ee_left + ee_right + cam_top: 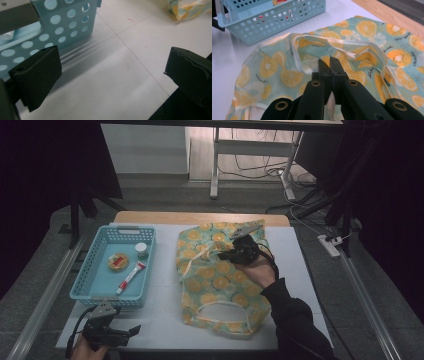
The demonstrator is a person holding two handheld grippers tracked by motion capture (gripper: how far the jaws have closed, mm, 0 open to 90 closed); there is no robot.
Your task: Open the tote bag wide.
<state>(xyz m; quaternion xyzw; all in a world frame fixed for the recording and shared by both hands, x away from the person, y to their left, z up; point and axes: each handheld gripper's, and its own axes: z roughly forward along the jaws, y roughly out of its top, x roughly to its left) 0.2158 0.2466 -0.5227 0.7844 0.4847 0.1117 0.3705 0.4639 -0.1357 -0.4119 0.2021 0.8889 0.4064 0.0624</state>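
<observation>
Item one: a thin mint-green fabric bag printed with orange slices, spread flat on the white tabletop right of the pale blue perforated plastic basket; I have my right gripper clenched on a pinch of its top layer, judged to part the mouth. Item two: my left gripper, jaws released and holding nothing, parked just in front of that basket. The bag's small script is unreadable.

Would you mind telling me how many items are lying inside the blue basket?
3. A round yellow tin lies mid-basket, a small white-lidded jar sits by the right wall, and a red-and-white tube lies nearer the person. Small things behind the near wall may be hidden.
</observation>
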